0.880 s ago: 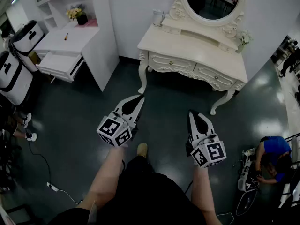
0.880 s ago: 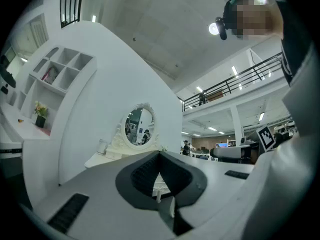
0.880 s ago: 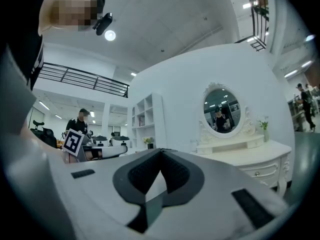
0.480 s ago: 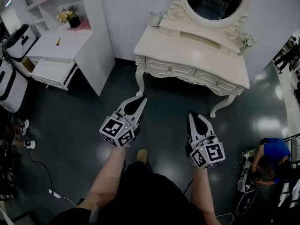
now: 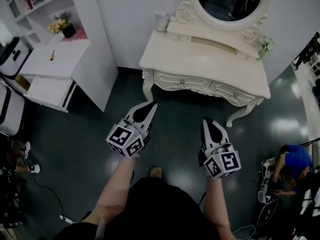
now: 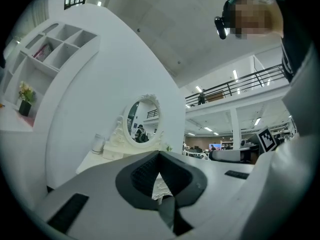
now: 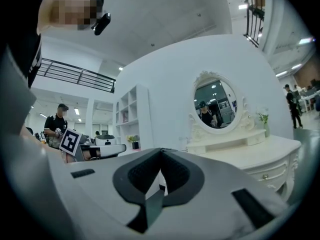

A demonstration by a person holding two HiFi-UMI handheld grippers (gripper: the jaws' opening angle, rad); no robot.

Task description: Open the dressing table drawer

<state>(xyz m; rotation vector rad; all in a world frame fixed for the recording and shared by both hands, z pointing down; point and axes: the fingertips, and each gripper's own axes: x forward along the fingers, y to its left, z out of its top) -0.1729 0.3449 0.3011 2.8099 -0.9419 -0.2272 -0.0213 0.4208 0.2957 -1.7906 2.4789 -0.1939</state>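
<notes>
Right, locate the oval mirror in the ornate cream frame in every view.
Head view: oval mirror at top, right of centre.
Left gripper view: oval mirror left of centre, mid-height.
Right gripper view: oval mirror right of centre.
Shared landmark: potted yellow flowers, left of the mirror in all three.

Cream dressing table [image 5: 200, 59], carved trim, curvy legs, oval mirror [image 5: 229, 1] on top, standing upright against the white wall [image 5: 125, 14]. Two front drawers side by side, left drawer [image 5: 181, 80] and right drawer [image 5: 234, 93], each with a small knob. Both look pushed fully in, though it's hard to be sure from above.
</notes>
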